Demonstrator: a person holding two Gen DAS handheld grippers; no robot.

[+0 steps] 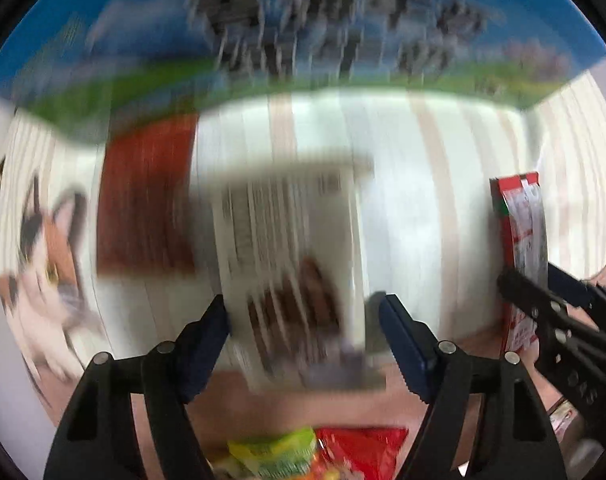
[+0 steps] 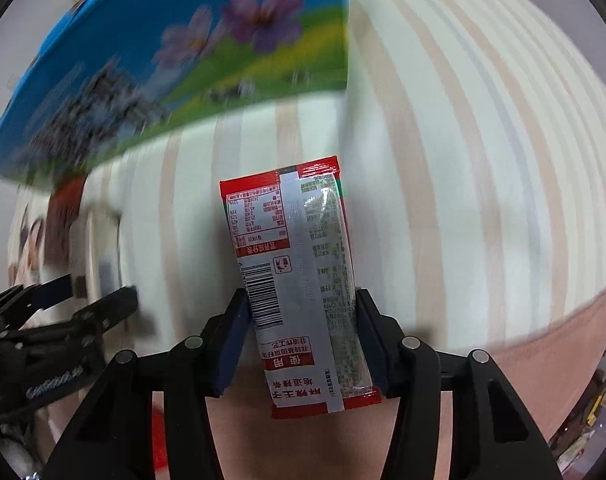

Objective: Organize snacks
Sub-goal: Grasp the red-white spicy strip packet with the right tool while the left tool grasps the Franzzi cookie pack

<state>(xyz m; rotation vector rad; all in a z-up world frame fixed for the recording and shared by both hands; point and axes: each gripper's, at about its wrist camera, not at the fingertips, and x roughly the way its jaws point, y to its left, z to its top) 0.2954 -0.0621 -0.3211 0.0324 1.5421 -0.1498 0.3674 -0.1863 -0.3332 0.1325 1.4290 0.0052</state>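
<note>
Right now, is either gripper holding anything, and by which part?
The right gripper pinches the red-and-silver foil snack packet across its lower half, by its side edges. The left gripper straddles a blurred white packet; contact cannot be told.

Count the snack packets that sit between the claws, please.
2. A red packet sits between the right claw fingers; a blurred white packet sits between the left claw fingers. Others may be hidden.

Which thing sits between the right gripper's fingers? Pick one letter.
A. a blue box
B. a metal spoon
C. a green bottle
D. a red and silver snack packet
D: in the right wrist view the red and silver snack packet, barcode side up, lies lengthwise between the fingers of the right gripper, which close against its two long edges.
</note>
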